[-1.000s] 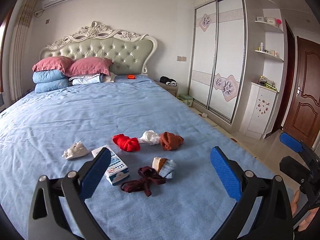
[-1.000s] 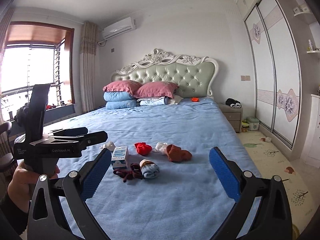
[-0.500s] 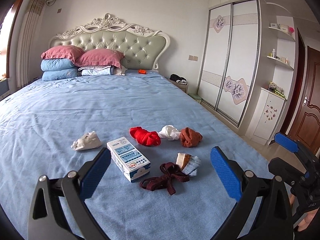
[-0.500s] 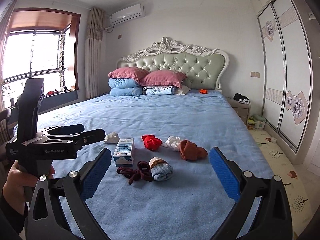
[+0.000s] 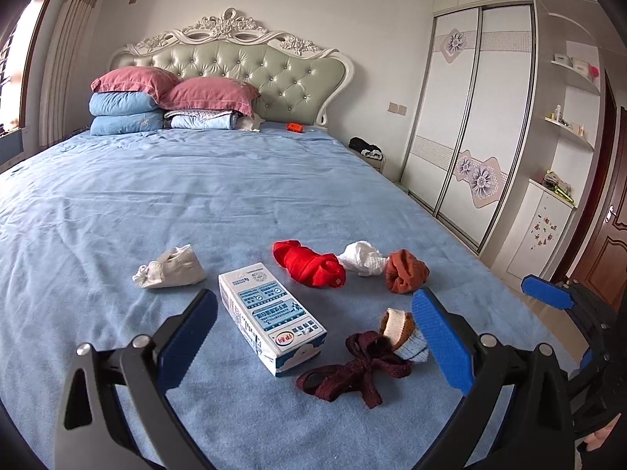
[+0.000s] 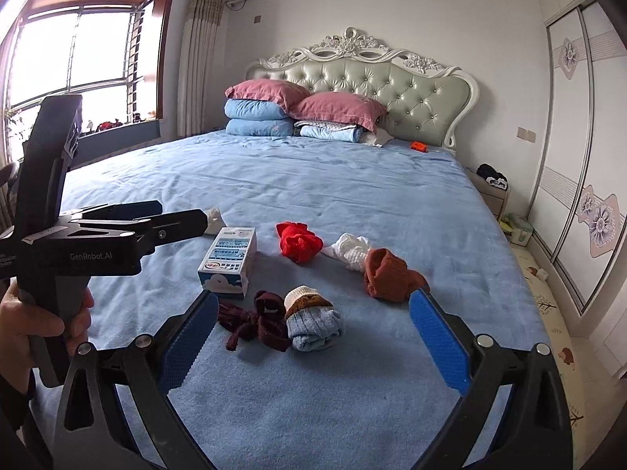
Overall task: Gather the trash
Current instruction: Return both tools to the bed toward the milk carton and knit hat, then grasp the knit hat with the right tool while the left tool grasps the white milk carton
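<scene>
Open blue bedspread rings the carton; dark sock crowds its right

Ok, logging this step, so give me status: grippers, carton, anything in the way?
Left gripper open, empty. Right gripper open, empty. Carton lies flat on bed, untouched. Dark red sock close beside it, no visible contact.

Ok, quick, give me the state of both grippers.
Left gripper: open, holding nothing, above the bed with the carton ahead.
Right gripper: open, holding nothing, socks ahead.
</scene>
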Available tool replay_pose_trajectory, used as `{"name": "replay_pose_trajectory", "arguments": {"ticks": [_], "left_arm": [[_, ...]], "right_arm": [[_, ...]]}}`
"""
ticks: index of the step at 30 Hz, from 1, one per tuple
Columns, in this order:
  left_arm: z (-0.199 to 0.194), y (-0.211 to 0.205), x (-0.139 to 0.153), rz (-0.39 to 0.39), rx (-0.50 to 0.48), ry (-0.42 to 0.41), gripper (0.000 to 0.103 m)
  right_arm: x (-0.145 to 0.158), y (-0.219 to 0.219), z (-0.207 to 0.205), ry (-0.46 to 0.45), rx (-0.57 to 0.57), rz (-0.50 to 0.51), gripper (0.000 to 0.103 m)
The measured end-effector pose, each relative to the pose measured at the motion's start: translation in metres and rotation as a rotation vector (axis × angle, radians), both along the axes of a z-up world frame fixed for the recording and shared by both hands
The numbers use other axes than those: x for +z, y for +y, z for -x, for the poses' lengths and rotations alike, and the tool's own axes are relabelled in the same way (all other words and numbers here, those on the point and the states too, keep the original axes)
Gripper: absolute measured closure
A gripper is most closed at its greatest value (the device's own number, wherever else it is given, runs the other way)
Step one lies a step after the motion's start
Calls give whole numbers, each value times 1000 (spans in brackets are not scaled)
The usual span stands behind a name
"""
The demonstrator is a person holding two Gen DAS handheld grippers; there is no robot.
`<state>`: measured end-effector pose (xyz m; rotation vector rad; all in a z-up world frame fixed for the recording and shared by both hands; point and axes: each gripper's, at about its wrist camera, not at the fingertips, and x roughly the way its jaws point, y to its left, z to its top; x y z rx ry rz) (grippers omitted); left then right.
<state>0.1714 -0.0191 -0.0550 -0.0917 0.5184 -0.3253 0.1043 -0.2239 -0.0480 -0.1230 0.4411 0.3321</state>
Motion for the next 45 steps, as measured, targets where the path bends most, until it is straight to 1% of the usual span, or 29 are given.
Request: {"name": "replay_pose_trajectory", "arguments": {"ticks": [3,7,8,9,11,13,15,16,17,18,19,21,22,25,28,34,35,38,41,43,44,45], "left_arm": [[-9,1,-9,-4,6,19,4],[-18,7,-18,11,27,41,4],[-20,9,-20,20,30,48,4],[-22,11,-21,26,34,55,4],[-25,14,-24,30,44,67,4],[-27,13,-26,28,38,76,4],[-28,9,-28,15,32,82,4],[-29,6,-29,5,29,86,4],[-30,3,-30,-3,29,90,4],[-31,1,-31,-8,27,93,4],[-31,-1,-32,-11,26,99,4],[-32,-5,-33,-17,24,108,4],[-31,-7,-34,-22,24,108,4],[-31,-12,-35,-52,36,115,4],[-36,-13,-37,-69,60,132,4],[-58,-13,-49,-60,100,198,4],[-62,-14,-51,-59,107,210,4],[-72,-19,-57,-93,130,238,4],[-78,-19,-63,-98,146,271,4],[-81,-16,-67,-97,171,297,8],[-82,-15,-69,-91,175,310,16],[-83,-13,-71,-85,173,324,27]], "right_arm": [[-9,6,-17,39,21,22,12],[-25,14,-45,139,59,54,25],[-29,15,-53,160,57,60,29],[-33,16,-60,181,51,64,31],[-41,15,-73,228,46,64,39],[-47,12,-84,273,46,53,43],[-51,11,-88,306,55,36,43],[-53,11,-89,312,59,33,43],[-53,12,-89,312,61,39,46],[-53,13,-88,312,66,46,49],[-53,14,-87,317,76,53,57],[-54,16,-86,320,77,74,63],[-55,17,-85,321,77,78,70],[-51,14,-83,314,79,45,77],[-42,3,-78,289,61,-12,78],[-25,-15,-69,247,45,-98,78],[-22,-16,-67,239,47,-104,78],[-16,-16,-62,214,54,-102,78],[-13,-16,-57,206,60,-106,78],[-13,-17,-56,208,63,-113,78],[-13,-18,-54,209,65,-115,78],[-13,-18,-53,209,66,-115,78]]}}
